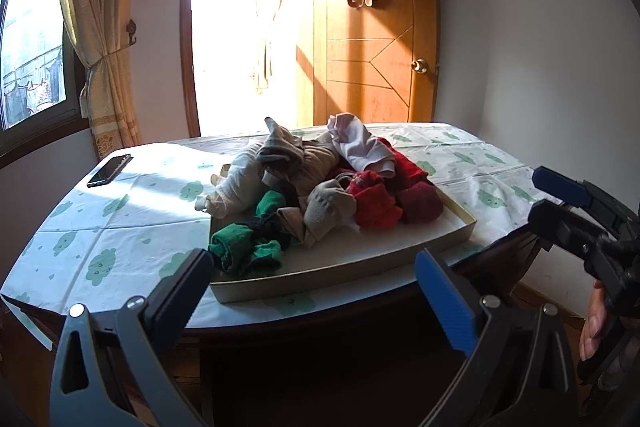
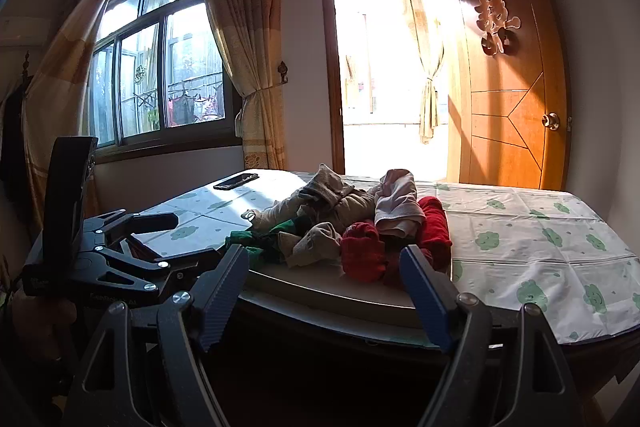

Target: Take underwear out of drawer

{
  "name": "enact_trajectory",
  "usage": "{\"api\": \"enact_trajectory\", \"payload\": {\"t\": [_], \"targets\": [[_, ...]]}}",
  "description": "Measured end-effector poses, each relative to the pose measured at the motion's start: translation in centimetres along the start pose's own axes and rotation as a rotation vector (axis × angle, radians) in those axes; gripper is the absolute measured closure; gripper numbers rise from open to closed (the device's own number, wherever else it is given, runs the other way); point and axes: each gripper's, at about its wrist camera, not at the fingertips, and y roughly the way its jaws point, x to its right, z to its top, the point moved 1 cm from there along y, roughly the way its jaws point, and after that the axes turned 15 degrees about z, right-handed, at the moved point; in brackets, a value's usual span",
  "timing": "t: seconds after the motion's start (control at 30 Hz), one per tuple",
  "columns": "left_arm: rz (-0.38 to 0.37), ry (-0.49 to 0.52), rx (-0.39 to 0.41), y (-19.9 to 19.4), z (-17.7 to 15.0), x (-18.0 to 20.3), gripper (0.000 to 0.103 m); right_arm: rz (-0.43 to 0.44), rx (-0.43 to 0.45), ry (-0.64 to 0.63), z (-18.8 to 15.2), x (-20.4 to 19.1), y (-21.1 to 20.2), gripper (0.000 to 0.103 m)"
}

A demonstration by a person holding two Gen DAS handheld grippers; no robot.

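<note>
Red, green and beige underwear (image 1: pixel 320 195) lies heaped in the drawer (image 1: pixel 360 263) ahead of both spread, empty grippers: left gripper (image 1: pixel 316 287), right gripper (image 2: pixel 328 291), nothing removed yet.

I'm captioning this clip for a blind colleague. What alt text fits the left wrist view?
A shallow cream tray heaped with crumpled garments in green, beige, red and pink sits on a table with a cloud-print cloth. The open, empty left gripper frames it, short of the pile. The right gripper is at the right, a phone far left.
</note>
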Motion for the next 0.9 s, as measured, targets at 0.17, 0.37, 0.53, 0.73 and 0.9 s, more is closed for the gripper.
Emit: {"api": "enact_trajectory", "payload": {"t": [0.17, 0.37, 0.53, 0.73, 0.9], "targets": [[0.016, 0.007, 0.003, -0.09, -0.01, 0.05, 0.0, 0.004, 0.0, -0.01, -0.02, -0.33, -0.07, 0.023], [0.009, 0.003, -0.001, -0.06, -0.06, 0.0, 0.0, 0.013, 0.001, -0.016, 0.0, -0.59, 0.06, 0.023], [0.012, -0.001, -0.01, 0.17, -0.17, -0.07, 0.0, 0.017, -0.001, -0.016, -0.1, -0.67, 0.16, 0.023], [0.01, -0.008, -0.013, 0.38, -0.32, -0.29, 0.0, 0.017, -0.004, -0.019, -0.05, -0.71, 0.3, 0.023], [0.011, -0.009, 0.004, 0.29, -0.45, -0.43, 0.0, 0.014, 0.003, -0.025, 0.28, -0.7, 0.45, 0.023]]}}
